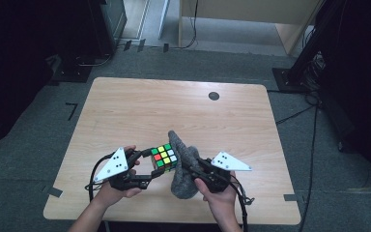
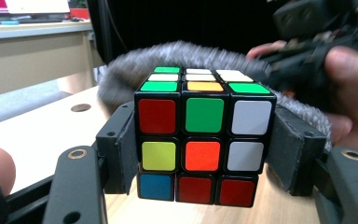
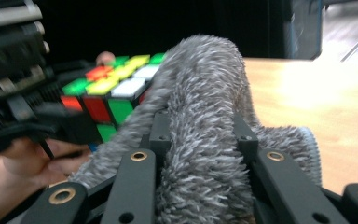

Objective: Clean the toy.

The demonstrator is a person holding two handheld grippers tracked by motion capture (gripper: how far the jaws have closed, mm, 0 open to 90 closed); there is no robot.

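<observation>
High view. Your left tongs [image 1: 147, 169] sit near the bench's [image 1: 125, 111] front edge, gripped in your left hand [image 1: 113, 191], and they hold a puzzle cube [image 1: 164, 156] clear above the wood. The cube's top face shows green, yellow, red and white squares. Just right of the cube, touching it, a grey fuzzy cloth [image 1: 183, 166] runs from behind the cube down toward you. Your right tongs [image 1: 189, 166] bite the cloth about midway; your right hand [image 1: 217, 191] holds them from below. A small dark round grommet [image 1: 214, 95] sits well apart, near the far right of the bench.

Left gripper view. The left tongs are closed on the cube [image 2: 204, 140], one black jaw flat against each side face. The facing side reads red, green, white along the top row; yellow, orange, white in the middle; blue, red, red along the bottom. The cloth [image 2: 126, 70] arches directly behind the cube. The other hand [image 2: 349, 88] and its tool show at upper right, blurred.

Right gripper view. The right tongs are narrowed on a thick fold of the cloth [image 3: 205, 121], which bulges up between both jaws. The cube [image 3: 109, 88] lies beyond at left, pressed against the cloth, with your left hand [image 3: 23, 165] under it.
</observation>
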